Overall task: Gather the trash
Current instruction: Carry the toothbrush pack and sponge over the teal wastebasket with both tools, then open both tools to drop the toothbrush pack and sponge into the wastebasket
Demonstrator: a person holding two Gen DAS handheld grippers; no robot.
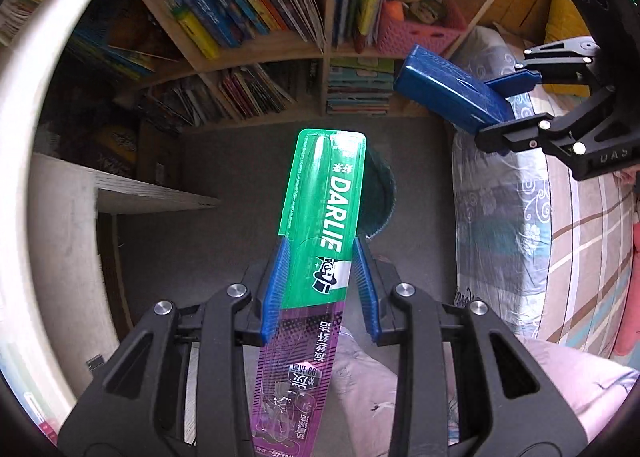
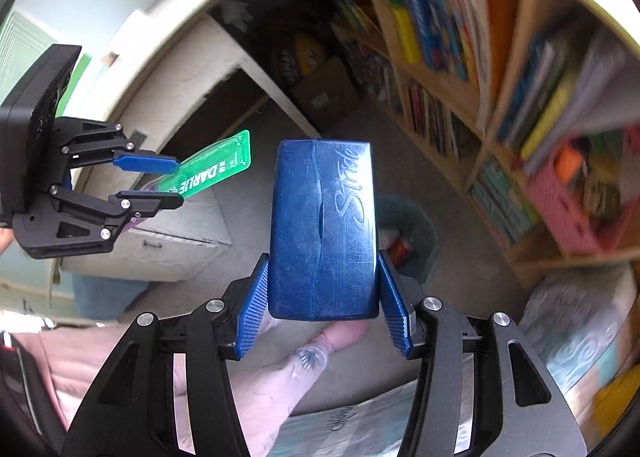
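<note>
Left wrist view: the left tool (image 1: 320,285) clamps a long green-and-purple Darlie toothbrush package (image 1: 320,241) above the grey floor (image 1: 224,193), partly covering a dark round bin (image 1: 382,193).

Right wrist view: the right tool (image 2: 322,297) grips a flat blue Stride gum box (image 2: 324,229) above a dark round bin (image 2: 416,241).

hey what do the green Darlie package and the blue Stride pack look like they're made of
Darlie package: looks like thin glossy card under a clear plastic blister; its green edge glows where light passes through, and the purple lower part is see-through.
Stride pack: probably coated cardboard with a satin sheen; it has crisp folded edges, a centre seam and fine scuff lines. It could also be thin plastic.
</note>
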